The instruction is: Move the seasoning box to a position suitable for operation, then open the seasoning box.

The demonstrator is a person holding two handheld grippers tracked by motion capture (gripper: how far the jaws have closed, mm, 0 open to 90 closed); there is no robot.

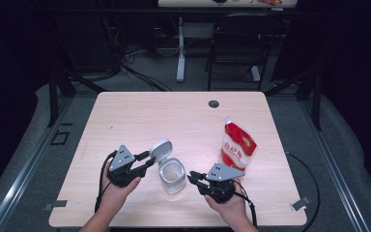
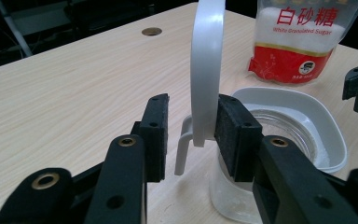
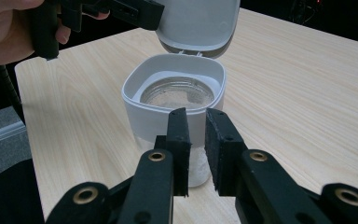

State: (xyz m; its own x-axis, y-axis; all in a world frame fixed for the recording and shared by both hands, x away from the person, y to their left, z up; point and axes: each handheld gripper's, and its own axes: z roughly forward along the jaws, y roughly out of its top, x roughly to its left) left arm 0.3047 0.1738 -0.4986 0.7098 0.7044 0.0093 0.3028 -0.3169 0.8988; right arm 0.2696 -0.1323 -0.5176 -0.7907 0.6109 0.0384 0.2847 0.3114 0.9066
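A clear glass jar (image 1: 172, 178) with a white, rounded-square plastic collar is standing near the front edge of the pale wood-grain bench (image 1: 140, 116), between the two hands. Its hinged white lid (image 1: 161, 150) is standing flipped up at about 11 o'clock from the jar's mouth, smooth and slightly glossy, with a thin rim. Through the glass wall a low layer of white granules is showing at the bottom.

At 2 o'clock from the jar, well apart, a red and white pouch of white granulated sugar (image 1: 237, 145) is leaning upright, its plastic film shiny and creased.

The left gripper (image 1: 145, 160) is sitting at 9 o'clock from the jar. In the left gripper view its black, matte, blocky pads are standing apart with the lid's edge between them: one pad (image 2: 233, 135) is lying against the lid's rim, the other is clear of it with a gap, so the jaws are open and not clamping.

The right gripper (image 1: 193, 179) is sitting at 3 o'clock from the jar, pointing at it. Its jaws are standing slightly parted just short of the collar (image 3: 175, 100), holding nothing, the jar lying directly ahead of the tips.
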